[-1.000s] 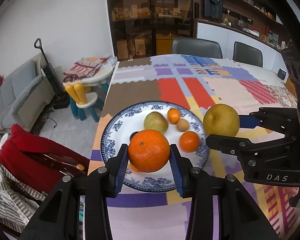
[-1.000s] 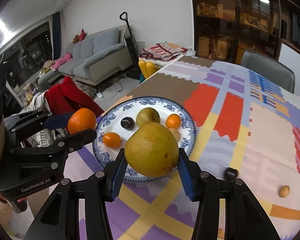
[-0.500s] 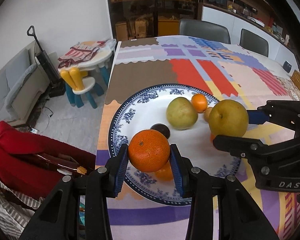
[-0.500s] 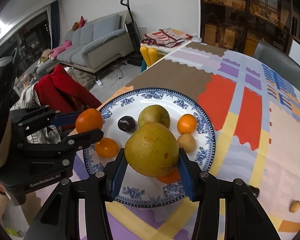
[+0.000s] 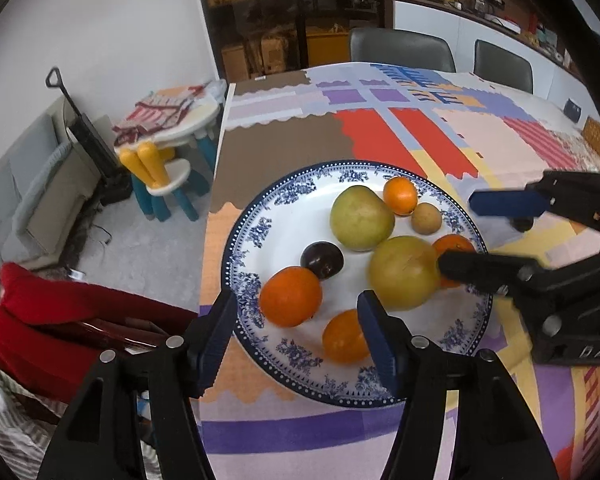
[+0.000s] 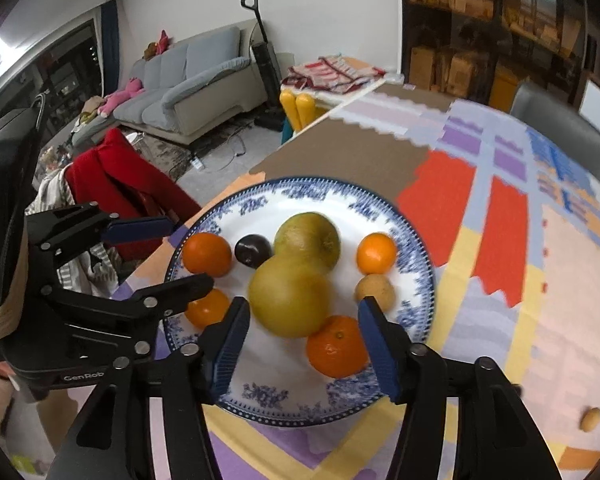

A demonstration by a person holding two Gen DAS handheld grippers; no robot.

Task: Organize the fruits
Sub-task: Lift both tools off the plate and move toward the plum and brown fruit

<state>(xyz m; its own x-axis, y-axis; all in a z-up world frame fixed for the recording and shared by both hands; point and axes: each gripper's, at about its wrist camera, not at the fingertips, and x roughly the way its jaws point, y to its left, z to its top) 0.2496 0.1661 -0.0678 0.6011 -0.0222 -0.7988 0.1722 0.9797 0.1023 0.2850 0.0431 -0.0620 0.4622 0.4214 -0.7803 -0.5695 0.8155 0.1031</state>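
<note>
A patchwork-coloured tablecloth [image 5: 380, 136] covers the table; a grey sofa [image 6: 188, 80], upright vacuum [image 6: 264, 56] and dark shelving [image 5: 292, 8] stand behind. The blue-patterned plate [image 5: 252, 232] sits near the table's left edge. Half a second ago each gripper pinched a fruit; now the left gripper [image 5: 296, 328] and right gripper [image 6: 300, 332] are spread, with the orange [image 5: 290, 296] and yellow pear [image 6: 288, 300] lying on the plate among smaller fruits.

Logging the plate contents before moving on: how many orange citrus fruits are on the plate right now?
4 on the plate: big orange at its left edge, one just nearer, one at right, one in front against the yellow pear. None seems hidden.
</note>
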